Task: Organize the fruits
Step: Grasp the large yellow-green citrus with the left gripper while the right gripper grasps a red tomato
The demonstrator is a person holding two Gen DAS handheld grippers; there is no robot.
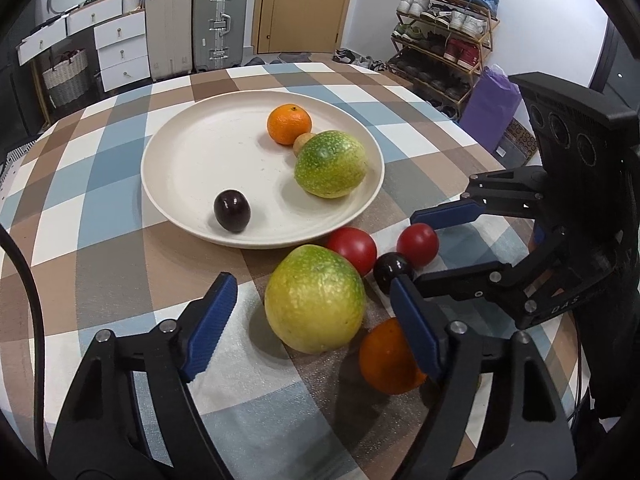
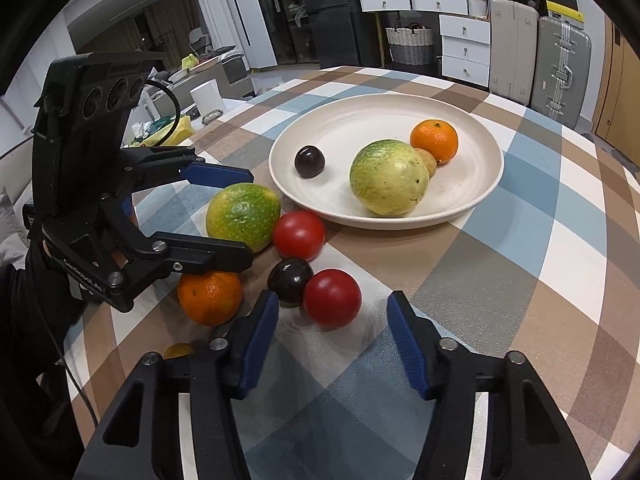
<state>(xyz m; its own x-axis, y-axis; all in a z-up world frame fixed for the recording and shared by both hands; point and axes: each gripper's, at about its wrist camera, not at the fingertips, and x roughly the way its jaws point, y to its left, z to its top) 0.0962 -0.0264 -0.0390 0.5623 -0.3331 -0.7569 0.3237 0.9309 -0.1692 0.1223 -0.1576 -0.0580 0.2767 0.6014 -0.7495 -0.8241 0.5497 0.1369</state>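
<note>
The white plate [image 1: 188, 184] holds an orange, a dark plum, a green melon-like fruit and a small brown fruit half hidden behind it. On the checked tablecloth [image 1: 100, 208], at about 5 o'clock from the plate, lie a second green fruit [image 1: 315, 298], two tomatoes [image 1: 353, 249], a plum [image 1: 391, 270] and an orange [image 1: 386, 360].

The left gripper [image 1: 314, 312] stands released around the green fruit, pads not touching. The right gripper [image 2: 332, 312] is released around one tomato [image 2: 332, 298].

Only the right view shows a small yellow fruit [image 2: 179, 350] near the orange; only the left view shows the shoe rack [image 1: 444, 28].
</note>
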